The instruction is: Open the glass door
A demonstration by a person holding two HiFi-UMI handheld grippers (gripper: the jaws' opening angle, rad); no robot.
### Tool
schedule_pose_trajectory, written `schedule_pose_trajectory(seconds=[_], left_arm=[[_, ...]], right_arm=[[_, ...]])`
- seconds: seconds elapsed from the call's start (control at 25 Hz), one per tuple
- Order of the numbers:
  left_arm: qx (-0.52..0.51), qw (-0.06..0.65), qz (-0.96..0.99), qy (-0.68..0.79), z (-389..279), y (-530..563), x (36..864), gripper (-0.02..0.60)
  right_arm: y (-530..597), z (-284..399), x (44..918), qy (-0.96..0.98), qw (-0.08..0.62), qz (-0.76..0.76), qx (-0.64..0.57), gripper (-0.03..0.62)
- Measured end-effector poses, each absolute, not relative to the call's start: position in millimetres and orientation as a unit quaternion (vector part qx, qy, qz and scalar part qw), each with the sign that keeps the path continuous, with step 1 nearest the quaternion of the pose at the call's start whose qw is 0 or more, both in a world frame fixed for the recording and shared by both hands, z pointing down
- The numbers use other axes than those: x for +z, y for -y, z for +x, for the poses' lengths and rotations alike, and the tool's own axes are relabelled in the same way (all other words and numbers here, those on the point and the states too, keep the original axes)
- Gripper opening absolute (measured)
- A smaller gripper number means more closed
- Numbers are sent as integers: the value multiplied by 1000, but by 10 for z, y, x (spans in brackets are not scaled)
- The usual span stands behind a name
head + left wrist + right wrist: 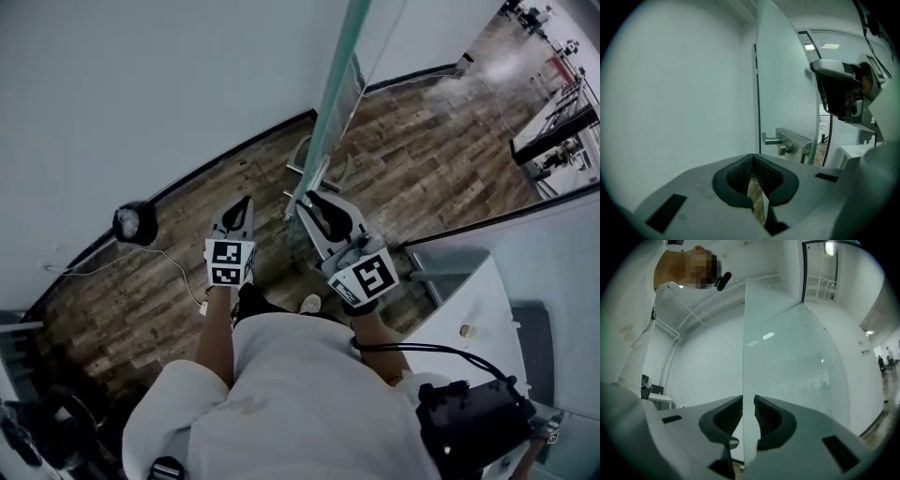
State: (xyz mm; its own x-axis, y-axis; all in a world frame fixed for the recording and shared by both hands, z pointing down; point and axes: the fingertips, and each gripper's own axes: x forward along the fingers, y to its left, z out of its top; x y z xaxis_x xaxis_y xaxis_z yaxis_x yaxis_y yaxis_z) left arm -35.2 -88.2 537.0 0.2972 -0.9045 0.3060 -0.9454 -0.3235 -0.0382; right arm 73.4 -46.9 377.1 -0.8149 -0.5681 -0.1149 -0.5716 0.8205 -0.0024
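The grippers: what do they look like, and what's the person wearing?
Both are grey with ribbed black pads: left gripper, right gripper. Each carries a white cube with black square markers. White short-sleeved shirt; a black cable runs near the right arm.

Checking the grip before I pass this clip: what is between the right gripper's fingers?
The edge of the glass door stands between the fingers of the right gripper, with both pads against it. Nothing else is held. The gripper's own body covers the door's edge lower down.
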Motion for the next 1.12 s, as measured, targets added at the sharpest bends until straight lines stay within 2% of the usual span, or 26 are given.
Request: schedule_pose_trajectory(seconds=[0.6,0.68,0.76,1.0,1.12], left_arm=[[128,75,750,645,-2125,1219,5347,0],[125,76,745,651,-2383,1265,5369,0],[124,77,741,655,-2633,1325,5389,0],[125,78,743,653,-3190,1538,5420,0],[128,81,744,651,-3446,1628,5447,0]], right_arm=[[1228,-1033,3832,-955,13,-292,42,66],[1305,-1280,3854,-958,12,-284,43,50],[1382,-1532,3917,-960,1,-277,45,2],[1928,-1759,4541,-946,-129,-292,50,11],[2255,-1703,4875,-918,-232,-312,76,123]])
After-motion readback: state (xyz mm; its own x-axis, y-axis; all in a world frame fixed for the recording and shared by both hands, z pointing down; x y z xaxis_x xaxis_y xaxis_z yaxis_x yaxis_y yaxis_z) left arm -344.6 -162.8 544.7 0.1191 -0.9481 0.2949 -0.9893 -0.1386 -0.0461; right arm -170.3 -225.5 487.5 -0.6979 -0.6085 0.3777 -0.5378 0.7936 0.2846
